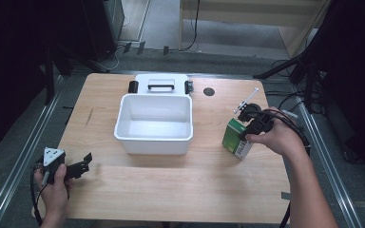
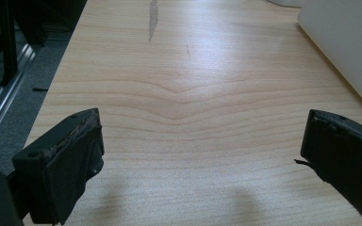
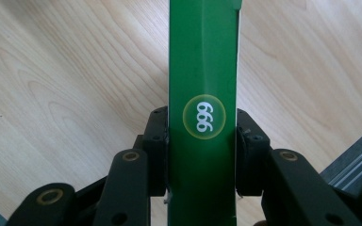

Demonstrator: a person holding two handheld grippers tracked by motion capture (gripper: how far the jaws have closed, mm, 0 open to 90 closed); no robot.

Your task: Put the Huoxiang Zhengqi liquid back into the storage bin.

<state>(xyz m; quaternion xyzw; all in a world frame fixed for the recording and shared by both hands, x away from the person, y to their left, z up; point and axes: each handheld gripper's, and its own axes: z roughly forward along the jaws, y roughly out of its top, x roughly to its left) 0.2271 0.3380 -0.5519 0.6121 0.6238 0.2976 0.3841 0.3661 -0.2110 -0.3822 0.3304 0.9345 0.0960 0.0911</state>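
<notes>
A green and white box [image 1: 235, 137] stands at the table's right side, to the right of the white bin [image 1: 154, 118]. My right gripper [image 1: 248, 135] is shut on it; in the right gripper view the green box [image 3: 202, 70], marked "999", is pinched between both jaws of the right gripper [image 3: 202, 146]. My left gripper [image 1: 86, 161] rests low at the table's front left corner, open. In the left gripper view the left gripper [image 2: 202, 155] has its jaws wide apart over bare wood, with nothing between them.
The white bin is open and empty at the table's middle; its lid [image 1: 161, 84] with a black handle lies behind it. A round hole [image 1: 209, 91] marks the wooden table [image 1: 171, 185]. Dark stands and cables surround the table. The bin's wall [image 2: 344, 42] shows beside the left gripper.
</notes>
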